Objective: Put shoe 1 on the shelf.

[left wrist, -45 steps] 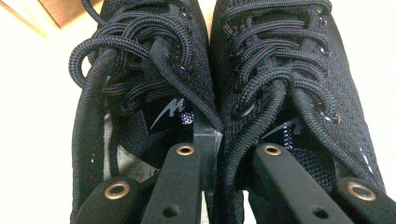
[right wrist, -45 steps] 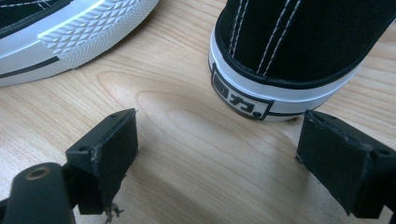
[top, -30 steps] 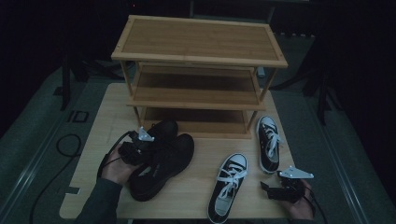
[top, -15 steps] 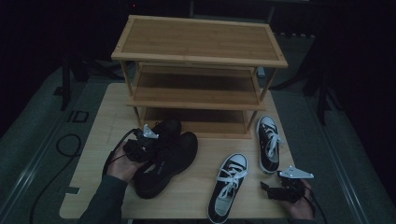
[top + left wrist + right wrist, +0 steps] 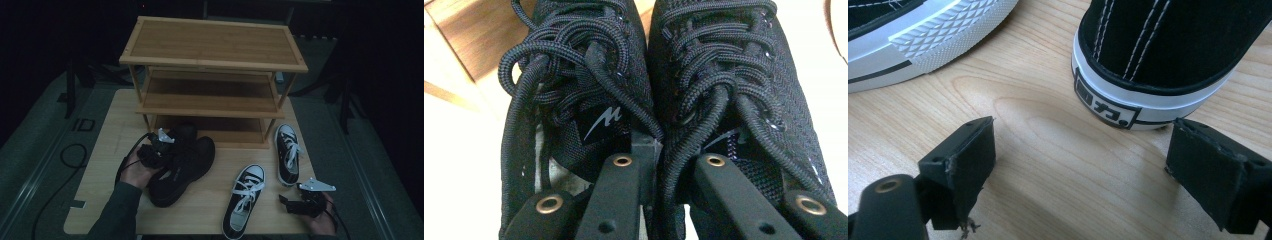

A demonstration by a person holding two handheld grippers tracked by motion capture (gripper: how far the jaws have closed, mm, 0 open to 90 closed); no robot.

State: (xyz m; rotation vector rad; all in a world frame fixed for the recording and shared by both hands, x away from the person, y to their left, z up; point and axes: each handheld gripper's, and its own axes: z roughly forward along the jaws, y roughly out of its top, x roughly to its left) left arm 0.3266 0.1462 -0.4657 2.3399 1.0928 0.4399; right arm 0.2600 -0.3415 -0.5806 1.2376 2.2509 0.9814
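We see the high view dim and underexposed — surroundings fall to black. Both gripper views are bright; the table (image 5: 454,190) blows out white at left — near jaws slightly soft.

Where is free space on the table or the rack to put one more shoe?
The rack's top and middle shelves are bare. Bare table lies left of the rack. It is crowded in front: the black shoes in the left gripper, two sneakers, and the right gripper.

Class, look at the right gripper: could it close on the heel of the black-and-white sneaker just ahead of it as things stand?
Probably yes: the right gripper has its jaws wide open, with bare table leading to the sneaker heel.
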